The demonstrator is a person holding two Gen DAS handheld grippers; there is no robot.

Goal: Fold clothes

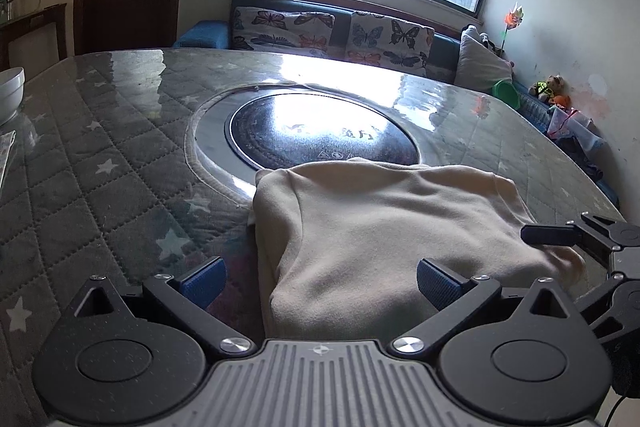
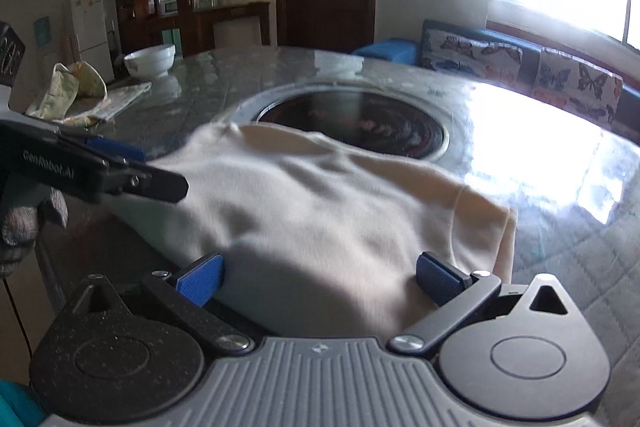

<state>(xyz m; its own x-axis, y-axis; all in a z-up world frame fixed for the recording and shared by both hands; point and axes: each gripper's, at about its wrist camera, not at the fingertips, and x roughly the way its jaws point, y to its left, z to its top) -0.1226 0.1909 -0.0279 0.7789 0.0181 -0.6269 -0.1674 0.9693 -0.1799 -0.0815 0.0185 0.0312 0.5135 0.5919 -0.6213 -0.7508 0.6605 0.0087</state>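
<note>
Cream garment (image 1: 384, 227), folded into a thick pad, lies on the near part of the worktop (image 1: 100, 155), its far edge overlapping the rim of the round inset cooktop (image 1: 320, 131). Left tool (image 1: 320, 285): blue pads spread wide, one either side of the garment's near left corner, nothing pinched. Right tool (image 2: 320, 279): also spread, cloth lying between the pads, not clamped. In the left view the right tool reaches the garment's right edge. White bowl (image 2: 150, 61) and a patterned cloth (image 2: 76, 95) sit at the far left of the worktop. Butterfly cushions (image 1: 332, 35) line the bench under the window.
</note>
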